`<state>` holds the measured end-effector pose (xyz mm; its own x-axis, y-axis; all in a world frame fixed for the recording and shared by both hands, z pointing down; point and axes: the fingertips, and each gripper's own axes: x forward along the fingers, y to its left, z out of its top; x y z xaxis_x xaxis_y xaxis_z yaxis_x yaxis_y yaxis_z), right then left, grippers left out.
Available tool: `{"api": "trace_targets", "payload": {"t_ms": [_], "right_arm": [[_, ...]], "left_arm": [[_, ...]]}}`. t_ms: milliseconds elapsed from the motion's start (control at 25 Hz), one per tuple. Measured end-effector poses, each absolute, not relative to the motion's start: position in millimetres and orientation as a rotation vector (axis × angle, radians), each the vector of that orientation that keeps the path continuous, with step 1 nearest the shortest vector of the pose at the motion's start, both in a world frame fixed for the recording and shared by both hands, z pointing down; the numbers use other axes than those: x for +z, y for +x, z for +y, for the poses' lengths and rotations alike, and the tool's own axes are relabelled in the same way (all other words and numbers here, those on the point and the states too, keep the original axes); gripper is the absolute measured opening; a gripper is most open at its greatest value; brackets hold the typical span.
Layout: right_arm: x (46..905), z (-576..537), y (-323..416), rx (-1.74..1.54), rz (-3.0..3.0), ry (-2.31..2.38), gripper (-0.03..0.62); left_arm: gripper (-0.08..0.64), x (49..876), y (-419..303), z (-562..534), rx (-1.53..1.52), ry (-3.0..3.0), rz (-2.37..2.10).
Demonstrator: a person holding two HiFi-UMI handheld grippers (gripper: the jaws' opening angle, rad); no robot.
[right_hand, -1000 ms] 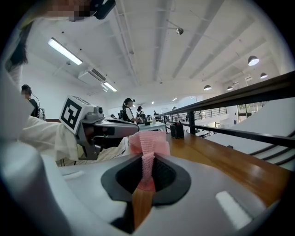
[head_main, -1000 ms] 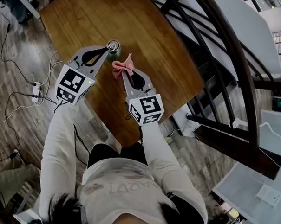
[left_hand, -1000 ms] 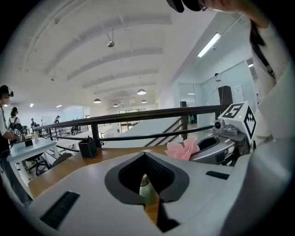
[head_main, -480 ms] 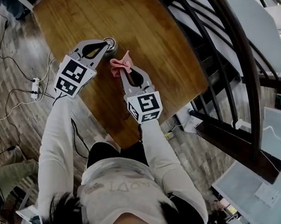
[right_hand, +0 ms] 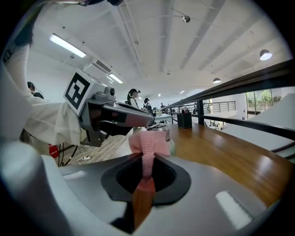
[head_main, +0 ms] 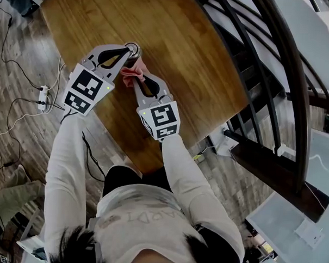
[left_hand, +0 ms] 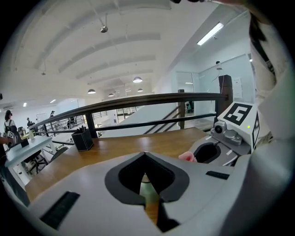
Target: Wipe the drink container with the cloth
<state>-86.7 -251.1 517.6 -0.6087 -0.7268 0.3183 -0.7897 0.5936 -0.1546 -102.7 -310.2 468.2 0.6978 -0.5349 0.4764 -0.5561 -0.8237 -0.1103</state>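
I've got the drink container [head_main: 133, 48] upright nr the left edge of the table [head_main: 179, 36], L gripper [head_main: 126, 51] jaws clamped on it. Pink cloth [head_main: 133, 74], pinched tight in R gripper [head_main: 138, 81], touches container's near side. Right of container: bare wood, then dark railing [head_main: 265, 67]. Left of container: floor cables [head_main: 23, 116].

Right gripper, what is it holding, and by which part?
The right gripper is shut on the pink cloth. It pinches a bunched fold of the cloth, and the rest fans out past the gripper's tips.
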Motion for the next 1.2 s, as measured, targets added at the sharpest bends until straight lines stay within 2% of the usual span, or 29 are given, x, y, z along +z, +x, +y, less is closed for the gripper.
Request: {"api": "trace_targets", "payload": {"t_ms": [440,1200], "right_arm": [[528,-277,-103,0.402,-2.615,1.193,0.041],[538,-299,-60,0.455,-2.553,1.270,0.041]], "left_arm": [[0.000,470,-99,-311,0.734,2.831,-0.897],[0.000,469,-95,-313,0.771,2.839,-0.910]]}}
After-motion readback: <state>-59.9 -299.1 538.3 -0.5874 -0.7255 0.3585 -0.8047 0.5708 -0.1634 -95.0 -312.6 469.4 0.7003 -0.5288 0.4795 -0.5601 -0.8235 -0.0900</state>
